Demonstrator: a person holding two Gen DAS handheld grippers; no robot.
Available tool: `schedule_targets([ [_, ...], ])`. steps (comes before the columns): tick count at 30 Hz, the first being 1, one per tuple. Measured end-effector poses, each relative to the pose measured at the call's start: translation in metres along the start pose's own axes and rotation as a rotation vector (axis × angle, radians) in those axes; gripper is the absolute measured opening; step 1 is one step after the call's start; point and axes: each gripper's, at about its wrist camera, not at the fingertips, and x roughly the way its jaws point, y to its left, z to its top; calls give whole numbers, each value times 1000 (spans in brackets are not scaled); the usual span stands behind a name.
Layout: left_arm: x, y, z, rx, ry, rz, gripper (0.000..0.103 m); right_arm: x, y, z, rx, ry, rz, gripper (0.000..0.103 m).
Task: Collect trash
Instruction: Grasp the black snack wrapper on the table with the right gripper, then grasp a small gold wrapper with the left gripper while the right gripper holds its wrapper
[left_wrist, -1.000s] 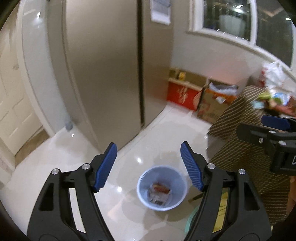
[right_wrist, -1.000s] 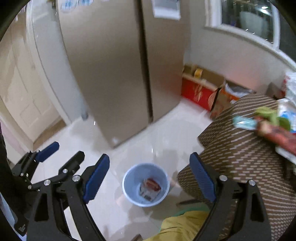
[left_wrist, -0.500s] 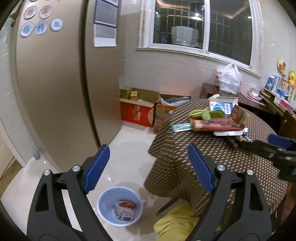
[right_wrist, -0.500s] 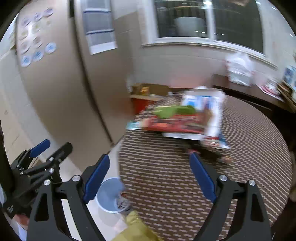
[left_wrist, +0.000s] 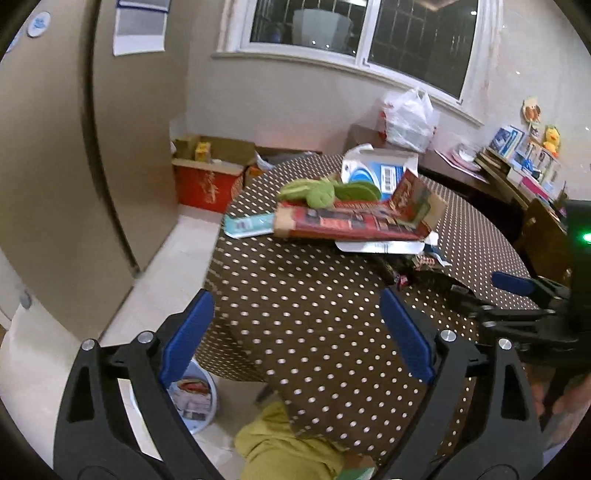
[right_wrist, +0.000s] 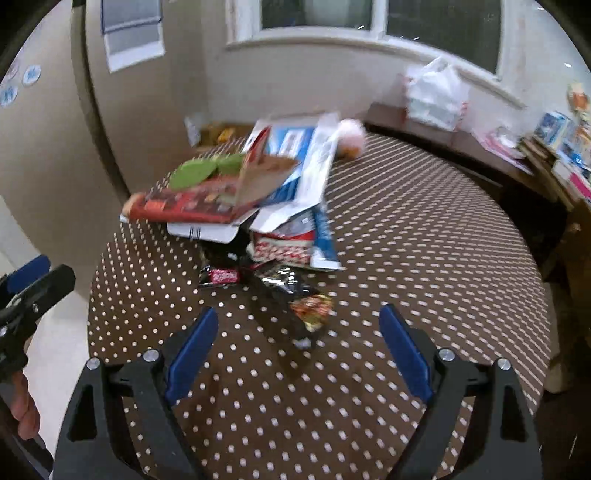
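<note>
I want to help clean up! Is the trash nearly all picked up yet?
Not nearly. A few wrappers already lie in the blue bin on the floor. Both the left gripper and right gripper are open, holding nothing. The pile of boxes and the dark snack wrapper still sit on the table.

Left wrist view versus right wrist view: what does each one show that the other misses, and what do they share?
Only the left wrist view shows the blue bin on the floor beside the table, with wrappers already in it, and the red box against the wall. Only the right wrist view shows the dark snack wrapper lying closest, just ahead of the open right gripper, and the small red wrapper. Both show the dotted table, the long red carton, the white plastic bag and the open left gripper.
</note>
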Motion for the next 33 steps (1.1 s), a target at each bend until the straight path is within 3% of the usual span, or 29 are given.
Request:
schedule_targets([
  [4,16,-6,-1,5,28,-20,90,26,1,9,11,41,22,86],
  [8,30,-8,-3,-11,72,-56,90,49,-2,15,38,68,54,61],
  [12,36,-8,-1,-27,99,-92,90,51,-6,17,41,38,43,43],
  [13,38,-8,-1,-30,103,-96,90,49,-6,19,43,35,49,34],
  [18,46,-17,1,-37,110,-114,90,31,-19,1,114,22,99,33],
  [25,68,-51,11,25,126,-133,90,-1,-43,-21,248,-23,153,32],
  [31,103,-67,22,7,125,-61,89,-20,-62,-22,298,-64,125,32],
  [33,112,-66,26,-11,151,-65,80,-21,-66,-22,306,-61,125,32],
])
